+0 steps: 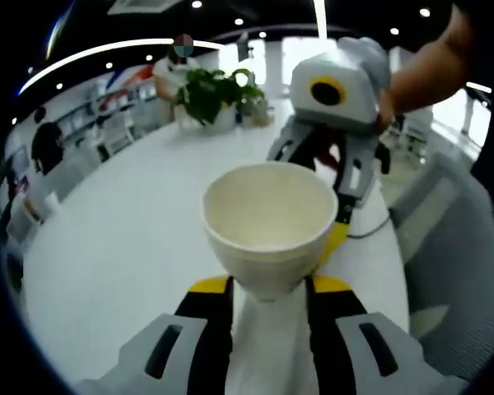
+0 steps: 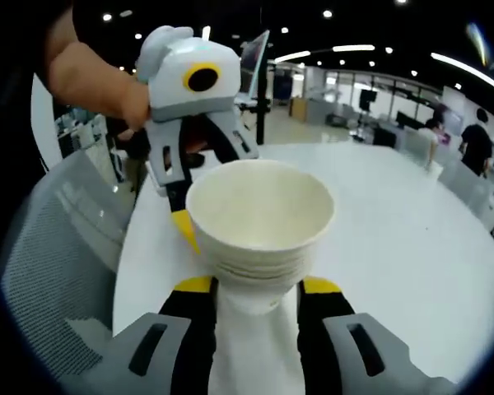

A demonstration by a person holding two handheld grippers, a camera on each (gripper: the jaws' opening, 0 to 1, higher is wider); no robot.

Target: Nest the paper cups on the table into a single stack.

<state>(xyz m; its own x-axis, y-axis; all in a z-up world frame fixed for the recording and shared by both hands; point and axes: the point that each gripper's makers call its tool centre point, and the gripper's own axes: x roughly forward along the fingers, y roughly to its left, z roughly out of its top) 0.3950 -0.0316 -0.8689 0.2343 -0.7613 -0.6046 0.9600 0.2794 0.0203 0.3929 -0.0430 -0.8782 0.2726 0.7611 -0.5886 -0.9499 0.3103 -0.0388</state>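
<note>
A white paper cup point(image 1: 267, 239) stands upright, mouth up, between my left gripper point(image 1: 267, 290), whose jaws are shut on its lower part. Behind it to the right hangs my right gripper point(image 1: 321, 164), held by a hand, with one yellow fingertip point(image 1: 336, 239) against the cup's right wall. In the right gripper view, a nested cup stack point(image 2: 259, 230) with several rims sits between my right gripper point(image 2: 255, 290), shut on its base. The left gripper point(image 2: 202, 177) reaches in from behind left, its yellow fingertip point(image 2: 185, 229) at the stack's left side. I cannot tell whether both grip the same cups.
A long white table point(image 1: 123, 239) point(image 2: 395, 247) stretches below the cups. A potted plant point(image 1: 214, 95) stands at its far end. A grey mesh chair point(image 1: 461, 263) point(image 2: 58, 263) is beside the table edge. People point(image 1: 45, 144) point(image 2: 477, 136) are in the background.
</note>
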